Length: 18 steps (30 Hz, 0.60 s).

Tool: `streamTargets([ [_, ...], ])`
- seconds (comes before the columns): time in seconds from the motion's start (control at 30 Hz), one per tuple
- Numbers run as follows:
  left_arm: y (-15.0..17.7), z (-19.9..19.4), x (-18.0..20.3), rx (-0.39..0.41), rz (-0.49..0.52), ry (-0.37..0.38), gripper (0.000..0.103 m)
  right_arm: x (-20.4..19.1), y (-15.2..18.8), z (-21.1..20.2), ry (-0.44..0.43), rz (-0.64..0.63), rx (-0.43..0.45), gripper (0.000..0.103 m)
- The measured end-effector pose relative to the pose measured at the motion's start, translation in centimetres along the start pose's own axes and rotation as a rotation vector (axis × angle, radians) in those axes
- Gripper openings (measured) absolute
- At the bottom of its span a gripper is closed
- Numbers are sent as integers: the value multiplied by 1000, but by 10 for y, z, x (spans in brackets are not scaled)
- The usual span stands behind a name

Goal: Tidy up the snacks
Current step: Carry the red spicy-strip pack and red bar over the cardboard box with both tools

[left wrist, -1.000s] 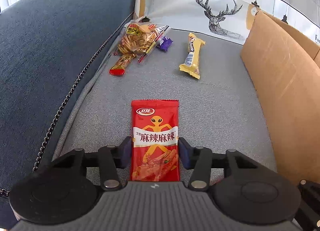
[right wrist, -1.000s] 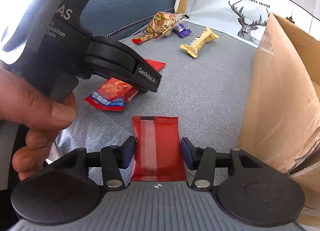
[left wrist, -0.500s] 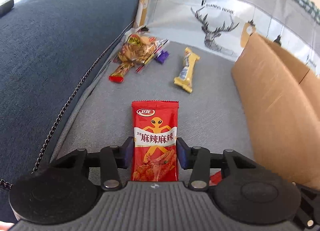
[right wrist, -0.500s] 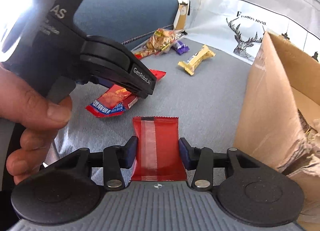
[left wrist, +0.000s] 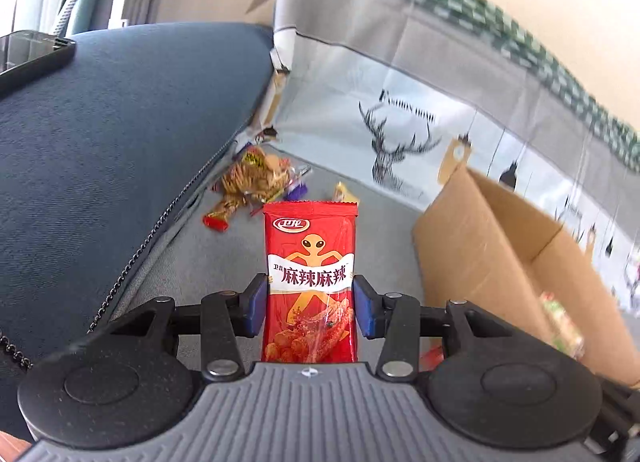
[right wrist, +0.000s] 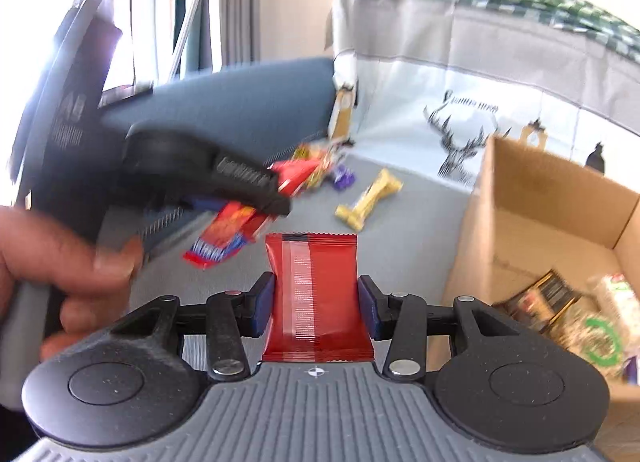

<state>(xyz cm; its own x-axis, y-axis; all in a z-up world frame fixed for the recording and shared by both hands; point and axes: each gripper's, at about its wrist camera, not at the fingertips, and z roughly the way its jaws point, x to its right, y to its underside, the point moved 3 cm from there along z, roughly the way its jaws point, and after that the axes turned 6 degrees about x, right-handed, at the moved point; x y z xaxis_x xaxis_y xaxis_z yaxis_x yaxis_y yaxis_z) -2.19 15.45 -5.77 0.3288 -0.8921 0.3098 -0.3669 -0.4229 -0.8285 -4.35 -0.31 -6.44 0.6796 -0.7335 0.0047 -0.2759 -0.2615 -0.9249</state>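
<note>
While its 2 blue pads press the sides of a red spicy-snack packet [left wrist: 310, 282], the left gripper [left wrist: 310, 304] carries that packet upright above the grey sofa seat [left wrist: 224, 262], printed face to the camera. The right gripper [right wrist: 317, 310] is likewise clamped on a second red packet [right wrist: 316, 294], whose back seam faces its lens, and this packet is also clear of the cushion. From the right wrist the left gripper appears at the left, blurred, with the person's hand [right wrist: 68, 262] around its handle and the first packet slanting down from its jaws. To the right stands an open cardboard box [left wrist: 480, 246], its near wall beside both held packets; inside it, seen from the right wrist, lie several wrapped snacks [right wrist: 592, 326], too blurred to name. Farther out on the seat lies a yellow bar [right wrist: 370, 198], and beyond it, against the dark blue backrest [left wrist: 120, 150], sits a small heap with a clear bag of brown sticks [left wrist: 250, 182] and a purple wrapper [right wrist: 344, 180]. A deer-print cloth [left wrist: 400, 134] hangs behind the seat.
</note>
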Motion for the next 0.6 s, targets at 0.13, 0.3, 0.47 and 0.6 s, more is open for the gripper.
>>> streamTargets([
  [0.13, -5, -4, 0, -3, -30, 26, 49, 21, -29, -19, 14, 2, 74, 46],
  [0.3, -8, -7, 8, -2, -40, 77, 49, 65, -61, -34, 67, -17, 148, 46],
  [0.47, -3, -6, 24, -16, -14, 113, 49, 120, -68, -38, 161, -9, 156, 46],
  [0.6, 3, -2, 36, -21, 31, 130, 49, 154, -53, -34, 229, 7, 148, 46],
])
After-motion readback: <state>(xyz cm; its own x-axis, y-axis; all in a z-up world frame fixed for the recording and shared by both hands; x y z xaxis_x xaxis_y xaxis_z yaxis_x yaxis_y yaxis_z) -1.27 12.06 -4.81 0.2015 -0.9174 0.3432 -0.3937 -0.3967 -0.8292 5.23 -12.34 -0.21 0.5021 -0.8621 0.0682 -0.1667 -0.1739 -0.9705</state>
